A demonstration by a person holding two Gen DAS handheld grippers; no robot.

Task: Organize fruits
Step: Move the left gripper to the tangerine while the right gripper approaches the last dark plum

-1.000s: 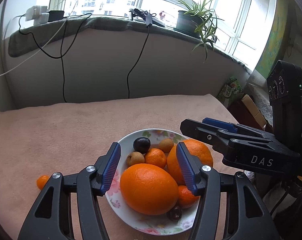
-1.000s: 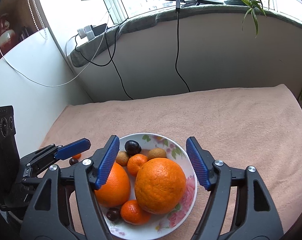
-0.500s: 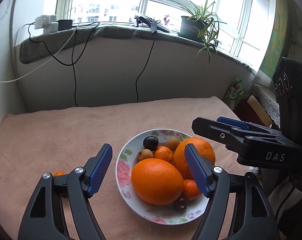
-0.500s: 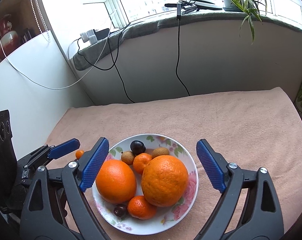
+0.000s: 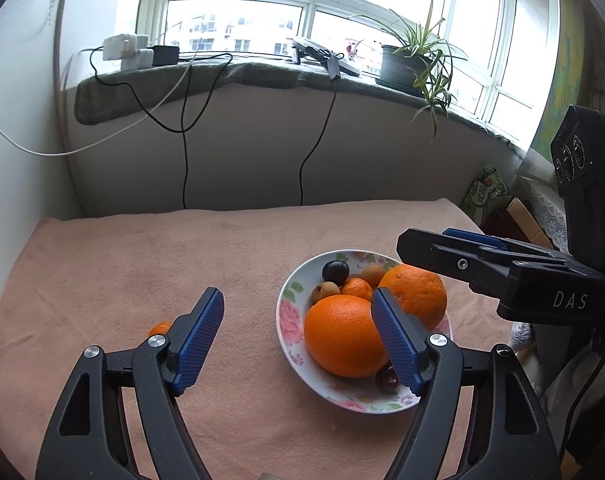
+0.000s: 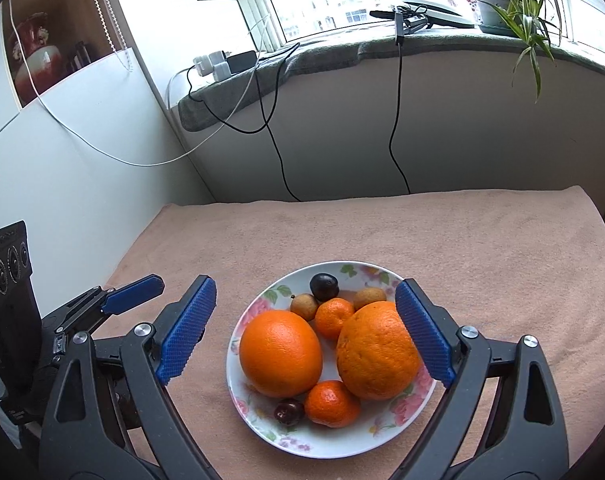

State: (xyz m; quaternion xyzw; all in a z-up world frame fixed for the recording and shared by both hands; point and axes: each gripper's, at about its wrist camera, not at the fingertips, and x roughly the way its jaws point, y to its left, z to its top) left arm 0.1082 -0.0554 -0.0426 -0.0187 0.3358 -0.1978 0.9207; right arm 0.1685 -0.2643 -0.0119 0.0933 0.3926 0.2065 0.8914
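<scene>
Surface: a pink, towel-like cloth [image 6: 442,236] covers the whole flat surface, smooth apart from faint creases.
Room: a grey-covered window sill [image 5: 262,76] runs along the far side, under bright windows; white and black cables hang from it down a pale wall.
On the sill: a potted plant [image 5: 418,60] with long drooping leaves, white chargers [image 5: 128,50] and a flat device.
Plate: a white plate with a floral rim [image 6: 270,436] lies on the cloth, toward the near edge.
Fruit on plate: two big oranges, one on the left [image 6: 280,354] and one on the right [image 6: 376,350], touching; two mandarins, two small brown fruits, a dark plum [image 6: 324,286] at the back and a small dark-red fruit [image 6: 288,410] at the front.
Loose fruit: a small mandarin [image 5: 160,327] lies on the cloth left of the plate, partly hidden behind the left tool's finger.
Left gripper [image 5: 298,340]: released, jaws spread wide and holding nothing, above the cloth at the plate's left rim.
Right gripper [image 6: 304,334]: released, jaws spread wider than the plate's fruit, hovering above it, gripping nothing.
Edges: the cloth's far edge meets the wall; the left side runs along a white panel; the right side drops off beside boxes and a green packet [image 5: 488,190].
Open room: bare cloth stretches behind the plate and to its left.
</scene>
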